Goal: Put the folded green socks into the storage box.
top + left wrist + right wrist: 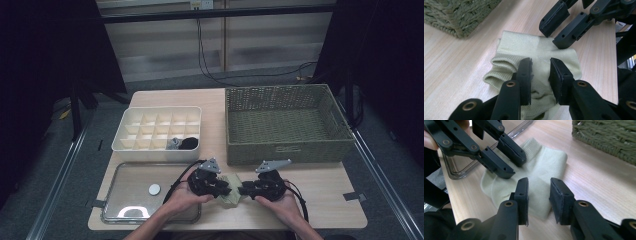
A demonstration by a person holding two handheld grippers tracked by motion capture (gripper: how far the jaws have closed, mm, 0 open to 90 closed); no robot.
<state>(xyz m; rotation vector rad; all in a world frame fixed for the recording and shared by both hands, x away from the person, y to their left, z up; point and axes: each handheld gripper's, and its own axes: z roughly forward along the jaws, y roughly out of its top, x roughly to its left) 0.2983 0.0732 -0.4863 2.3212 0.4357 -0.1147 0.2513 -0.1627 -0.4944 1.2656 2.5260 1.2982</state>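
A pale green sock (230, 195) is seen lying folded on the wooden table (320, 200), near the front edge and between the two grippers. The left gripper (226, 189) is held over the sock's left part; in the left gripper view (541, 75) its jaws are set apart, with a gap between them and the cloth lying under that gap. The ribbed cuff (499, 67) is bunched just left of them. The right gripper (242, 190) is brought in from the opposite side; in the right gripper view (539, 195) its jaws are likewise parted, poised over the sock's near folded edge. Whether either pair of jaws touches the cloth cannot be told. The two grippers' tips are seen close together above the sock, nearly facing each other.

Just behind the sock, the front wall of a woven basket (287, 150) is found, with a narrow strip of bare table between. To the left, a clear tray (120, 172) with a small white disc (154, 189) in it lies near the left hand (182, 200). Behind the tray, a white divided box (125, 145) is placed, with dark items (182, 143) in its front right cells. Open tabletop is left to the right of the right hand (280, 202), as far as the table's right edge.
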